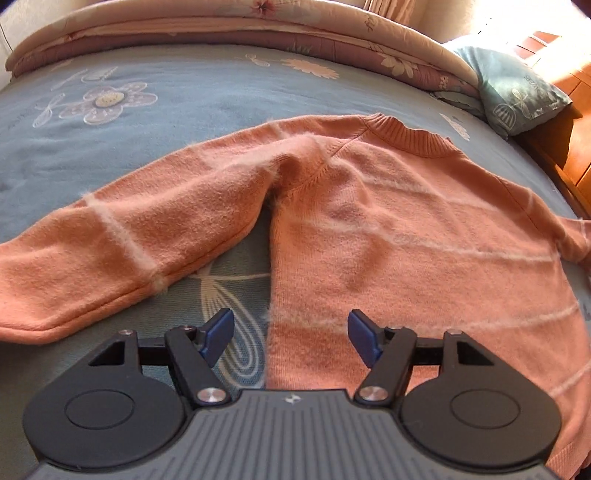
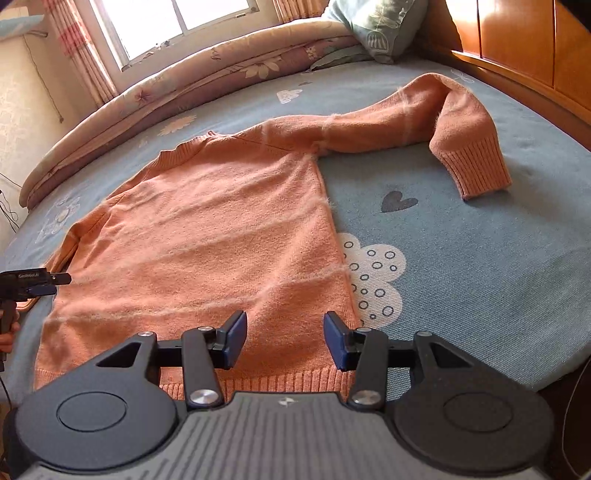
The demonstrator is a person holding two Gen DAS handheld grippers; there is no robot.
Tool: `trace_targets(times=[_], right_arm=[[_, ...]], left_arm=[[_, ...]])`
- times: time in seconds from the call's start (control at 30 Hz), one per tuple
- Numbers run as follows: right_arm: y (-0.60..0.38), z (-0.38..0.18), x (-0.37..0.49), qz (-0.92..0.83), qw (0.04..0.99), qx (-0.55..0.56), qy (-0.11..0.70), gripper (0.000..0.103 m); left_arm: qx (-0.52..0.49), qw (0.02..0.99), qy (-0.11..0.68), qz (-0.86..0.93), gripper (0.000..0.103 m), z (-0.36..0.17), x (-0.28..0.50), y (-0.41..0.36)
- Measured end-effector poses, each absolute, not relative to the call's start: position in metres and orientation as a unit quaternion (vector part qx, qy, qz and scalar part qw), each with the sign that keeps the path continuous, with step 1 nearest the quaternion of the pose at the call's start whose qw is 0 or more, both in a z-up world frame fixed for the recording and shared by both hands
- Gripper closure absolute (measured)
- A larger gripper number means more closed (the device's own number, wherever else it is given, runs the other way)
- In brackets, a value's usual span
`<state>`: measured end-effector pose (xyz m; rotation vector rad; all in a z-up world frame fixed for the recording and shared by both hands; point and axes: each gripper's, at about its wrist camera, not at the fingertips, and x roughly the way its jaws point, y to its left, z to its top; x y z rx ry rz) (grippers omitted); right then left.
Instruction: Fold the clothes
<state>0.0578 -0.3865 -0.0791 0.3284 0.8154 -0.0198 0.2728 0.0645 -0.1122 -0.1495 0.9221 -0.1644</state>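
Note:
An orange sweater (image 1: 369, 229) with thin pale stripes lies spread flat on a blue patterned bedspread (image 1: 166, 122), collar at the far side. One sleeve (image 1: 92, 251) stretches out to the left. In the right wrist view the other sleeve (image 2: 388, 118) runs right and bends down to its ribbed cuff (image 2: 476, 166). My left gripper (image 1: 291, 332) hovers open over the sweater's side edge below the armpit, with nothing between its blue pads. My right gripper (image 2: 285, 332) stands open above the ribbed hem (image 2: 280, 382) near the sweater's right bottom corner. The left gripper (image 2: 37, 282) also shows at the sweater's left edge.
A folded floral quilt (image 2: 184, 77) lies along the far side of the bed, with a pale blue pillow (image 2: 376, 26) beside it. A wooden headboard (image 2: 517, 48) borders the bed on the right. A window (image 2: 177, 22) with curtains is behind. A hand (image 2: 7, 332) holds the left gripper.

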Motion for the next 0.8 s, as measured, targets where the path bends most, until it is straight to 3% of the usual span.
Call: trace_targets(times=[0.07,0.1,0.13,0.23,0.27,0.33,0.5,0.67,0.8], right_arm=[[-0.385,-0.079,0.060,-0.012,0.905,0.154,0.397,0.052],[-0.384,-0.079,0.061,-0.011,0.905,0.154,0.397,0.052],[-0.383,-0.080,0.062,-0.011,0.905,0.153,0.398,0.052],[-0.380,-0.082,0.065,-0.010,0.904,0.152,0.399,0.052],[-0.379,-0.082,0.066,-0.008,0.904,0.152,0.399,0.052],[-0.377,-0.082,0.068,-0.004,0.905,0.152,0.398,0.052],[-0.366,-0.077,0.065,0.020,0.907,0.149,0.393,0.052],[-0.331,-0.074,0.067,0.104,0.905,0.124,0.393,0.052],[-0.278,-0.075,0.078,0.196,0.897,0.074,0.390,0.052]], left_arm=[[-0.055,0.892,0.442,-0.079,0.037,-0.113,0.275,0.058],[-0.042,0.893,0.440,-0.082,0.043,-0.112,0.275,0.054],[-0.025,0.895,0.438,-0.085,0.061,-0.112,0.274,0.049],[0.038,0.899,0.427,-0.090,0.078,-0.110,0.271,0.031],[0.062,0.901,0.422,-0.080,0.080,-0.109,0.272,0.026],[0.098,0.906,0.411,-0.038,0.080,-0.111,0.279,0.025],[0.069,0.905,0.418,-0.050,0.079,-0.100,0.273,0.034],[0.119,0.900,0.412,-0.076,0.061,-0.088,0.219,0.026],[0.127,0.895,0.409,-0.122,0.058,-0.082,0.174,0.021]])
